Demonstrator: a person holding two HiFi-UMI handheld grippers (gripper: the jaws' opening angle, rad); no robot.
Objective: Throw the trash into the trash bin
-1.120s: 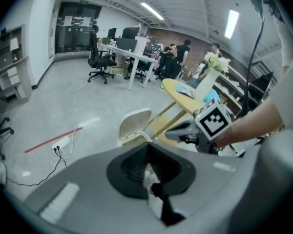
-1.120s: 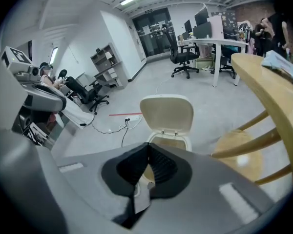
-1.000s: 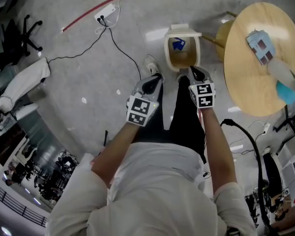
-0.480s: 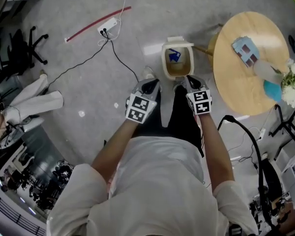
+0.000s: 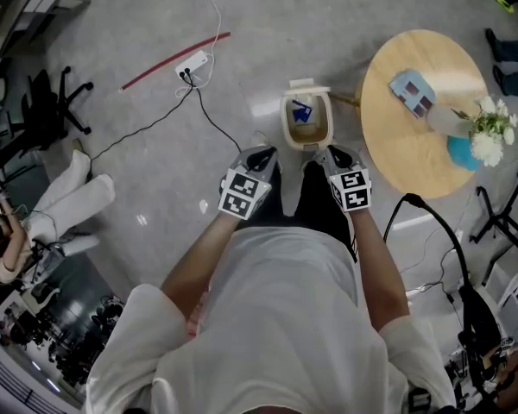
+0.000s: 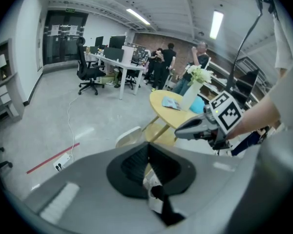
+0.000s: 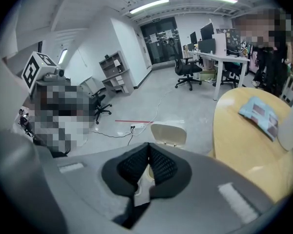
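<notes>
A cream trash bin [image 5: 286,128] stands on the floor just ahead of my feet, its lid [image 5: 304,84] tipped open. A blue piece of trash [image 5: 300,110] lies inside it. My left gripper [image 5: 261,154] hangs over my white shoe, a little left of the bin and on my side of it. My right gripper [image 5: 337,154] hangs just right of the bin, level with the left one. In the gripper views both pairs of pads meet with nothing clamped: left gripper [image 6: 147,146], right gripper [image 7: 149,148]. The bin's lid [image 7: 168,133] shows past the right jaws.
A round wooden table [image 5: 414,158] stands to the right with a blue booklet [image 5: 411,91] and a vase of white flowers [image 5: 483,128]. A power strip [image 5: 192,63] with trailing cables and a red strip [image 5: 174,50] lie on the floor to the far left. Office chairs and desks stand further off.
Both grippers have risen away from the bin, still side by side. The bin and floor look smaller and further below. The blue trash stays inside the bin.
</notes>
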